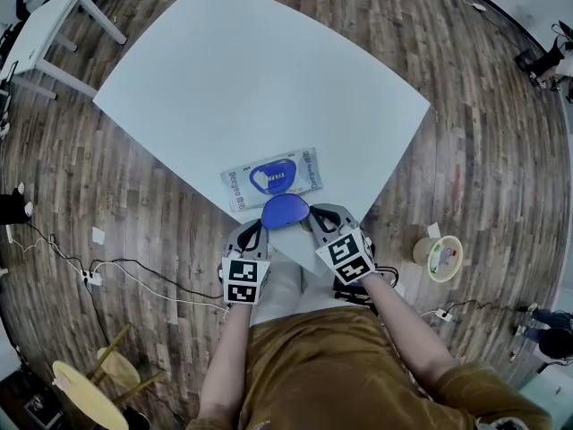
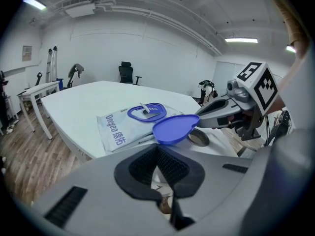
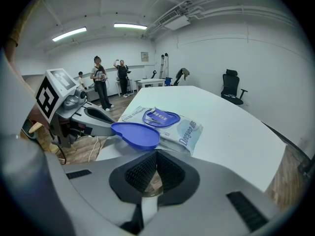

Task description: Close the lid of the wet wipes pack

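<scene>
Head view, nearest first: a brown shirt (image 1: pixel 349 365) fills the bottom edge, and both forearms reach forward to the near corner of the desk (image 1: pixel 251 79). The left claw (image 1: pixel 260 226) and the right claw (image 1: pixel 312 216) angle in toward each other there, with the blue lid (image 1: pixel 286 210) between their tips.

Left gripper view shows the left claw (image 2: pixel 158 157) clenched, its ribbed black pads meeting on the centre line with nothing held. The lid (image 2: pixel 175 128) sits just beyond them, and the right claw (image 2: pixel 202 118) has its tip at the lid's far edge; whether it touches cannot be told. Right gripper view shows the right claw (image 3: pixel 156 162) also clenched and empty, with the lid (image 3: pixel 136 134) just ahead and the left claw (image 3: pixel 110 127) pointing in at the lid's left edge.

Past the lid, the pack (image 1: pixel 237 186) lies flat on the desk close to that corner. It is open: the lid is hinged on the pack's near side and swung back toward the person, out over the desk's edge. A blue ring (image 1: pixel 273 179) frames the opening, and a pale tab (image 2: pixel 144 110) stands up inside it.

Farther off, wood floor (image 1: pixel 161 231) surrounds the desk, with a pail (image 1: pixel 439 258) on it to the right. At the far side of the room an office chair (image 3: pixel 230 90) stands beyond the desk, and people (image 3: pixel 101 85) stand by the wall.
</scene>
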